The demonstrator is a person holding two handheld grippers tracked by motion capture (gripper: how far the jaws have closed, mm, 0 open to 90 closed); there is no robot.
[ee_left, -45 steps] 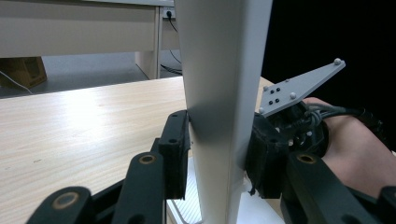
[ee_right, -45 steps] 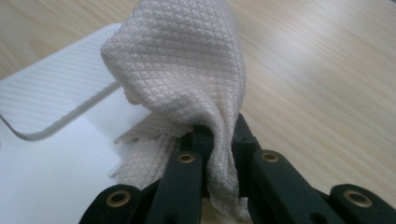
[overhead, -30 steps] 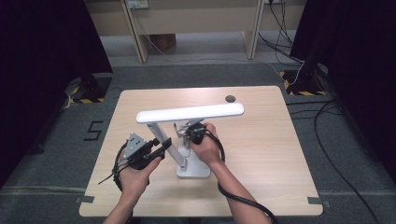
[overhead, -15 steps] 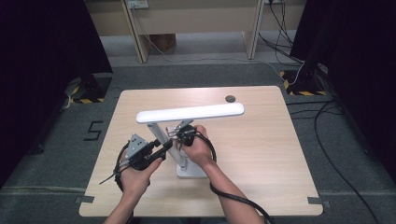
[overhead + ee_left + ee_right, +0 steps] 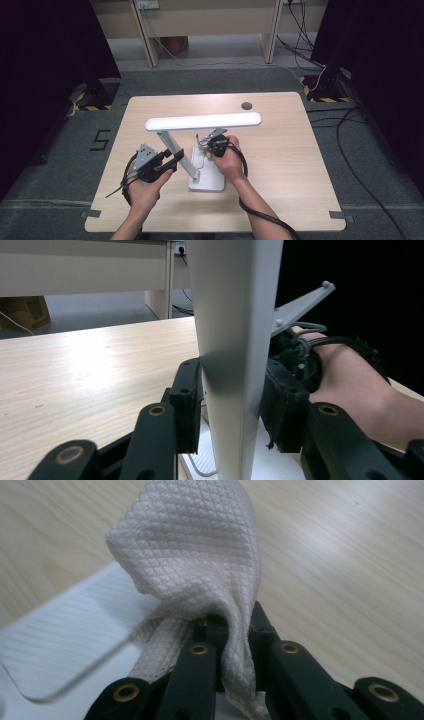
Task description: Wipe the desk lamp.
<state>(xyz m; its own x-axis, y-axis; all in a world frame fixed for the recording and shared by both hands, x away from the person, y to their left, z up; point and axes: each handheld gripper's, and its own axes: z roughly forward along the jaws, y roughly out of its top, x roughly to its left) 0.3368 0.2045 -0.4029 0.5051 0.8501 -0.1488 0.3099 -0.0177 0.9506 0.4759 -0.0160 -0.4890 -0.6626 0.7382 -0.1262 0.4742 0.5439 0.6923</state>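
A white desk lamp stands on the wooden table (image 5: 280, 150), with a long flat head (image 5: 202, 121), a slanted post (image 5: 172, 145) and a flat base (image 5: 212, 181). My left gripper (image 5: 176, 158) is shut on the post, its pads (image 5: 187, 400) pressing both sides of the post (image 5: 232, 330). My right gripper (image 5: 206, 146) hovers just over the back of the base, to the right of the post. It is shut on a white waffle-weave cloth (image 5: 195, 555) that bunches up above the right gripper (image 5: 232, 625), with the ribbed base (image 5: 60, 650) below.
A dark round grommet (image 5: 246, 105) sits near the table's far edge. A black cable (image 5: 265, 217) trails from the right gripper off the front edge. The right half of the table has free room.
The right hand with the cloth swung left toward the post, then back right and slightly down over the base. The left gripper kept its hold on the post.
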